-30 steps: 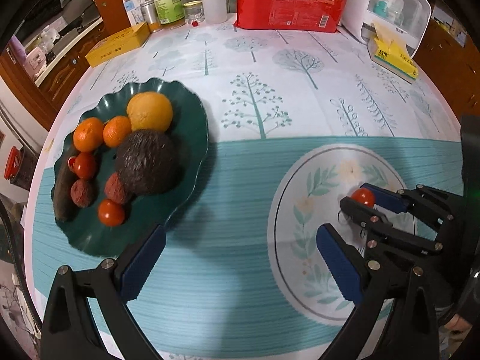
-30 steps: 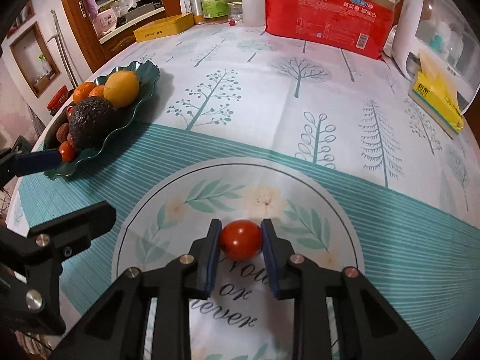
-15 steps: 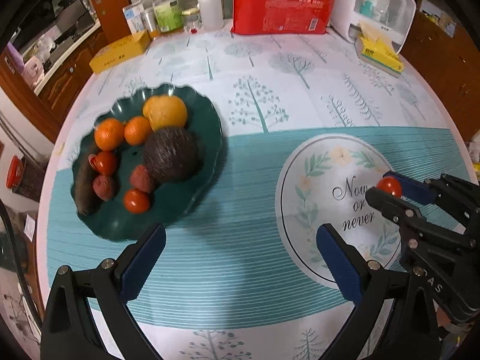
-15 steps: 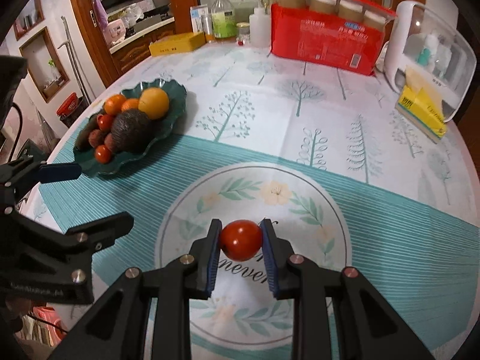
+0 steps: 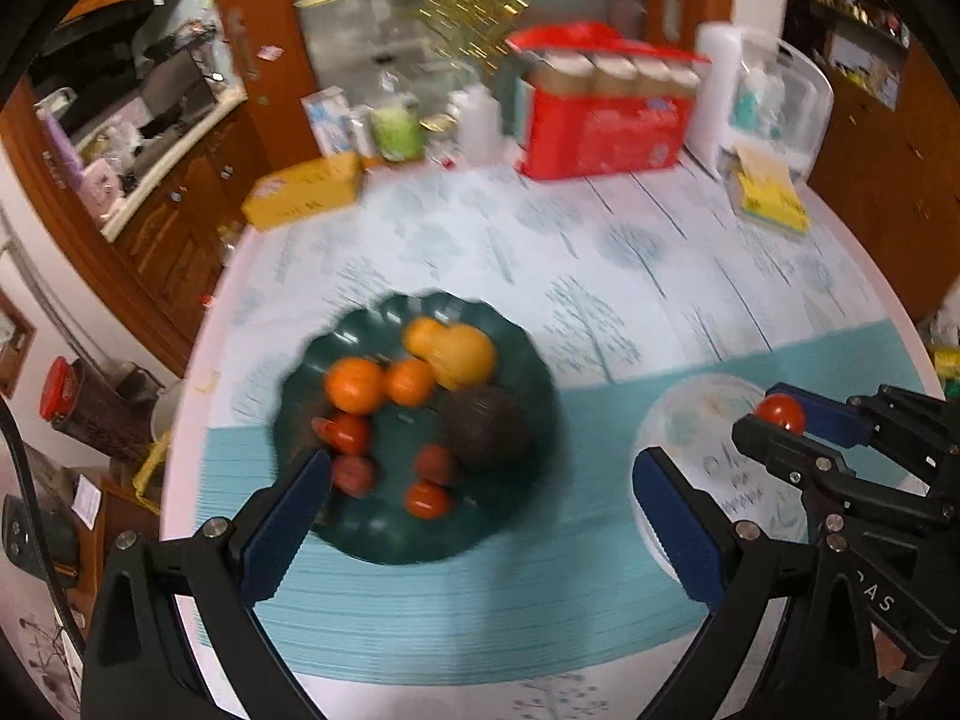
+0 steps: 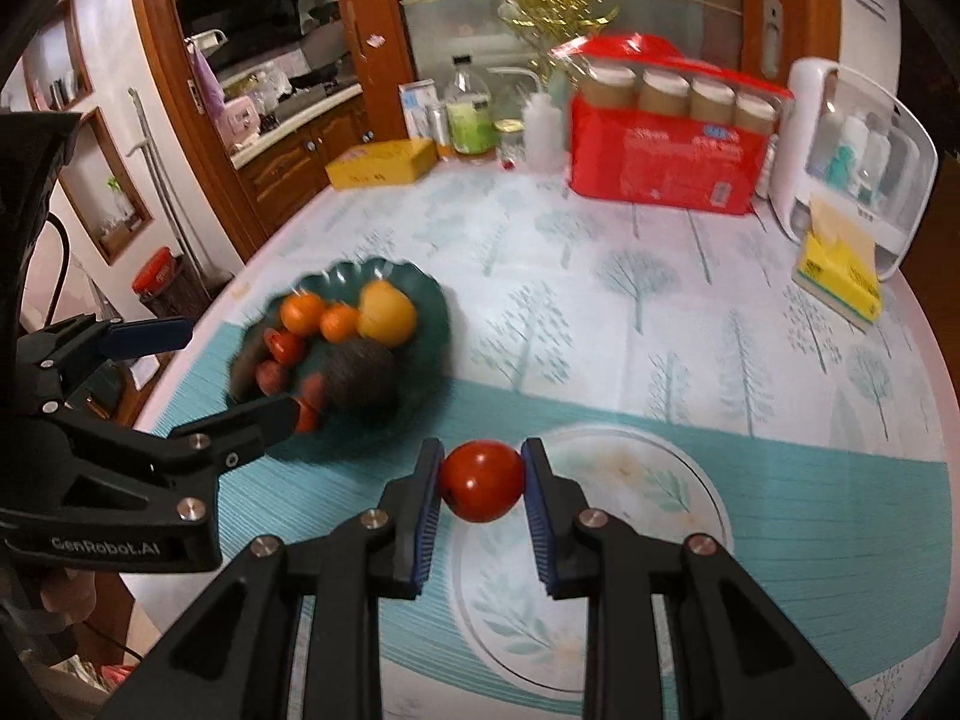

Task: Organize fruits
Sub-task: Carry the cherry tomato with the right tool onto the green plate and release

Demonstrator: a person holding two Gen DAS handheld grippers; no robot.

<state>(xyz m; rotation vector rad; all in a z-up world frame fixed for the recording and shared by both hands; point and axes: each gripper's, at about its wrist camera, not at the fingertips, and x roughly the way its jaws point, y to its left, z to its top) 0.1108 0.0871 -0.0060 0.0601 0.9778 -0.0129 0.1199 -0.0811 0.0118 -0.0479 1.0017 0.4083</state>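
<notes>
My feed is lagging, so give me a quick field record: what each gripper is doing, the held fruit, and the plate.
right gripper: jaws shut on the cherry tomato, held above the tablecloth's round print
left gripper: jaws open, empty, facing the green plate
green plate contents: oranges, a yellow fruit, a dark avocado, small red fruits; blurred
tomato on plate: not yet

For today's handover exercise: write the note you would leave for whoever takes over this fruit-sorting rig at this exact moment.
Right tool: shut on the cherry tomato, held above the table near the round floral print.
Left tool: open, empty, above the green plate.
Done: orange, tangerines, avocado, lychees and tomatoes already lie on that plate.
Left: probably carry the held tomato over, set it among the fruit, release.
</notes>
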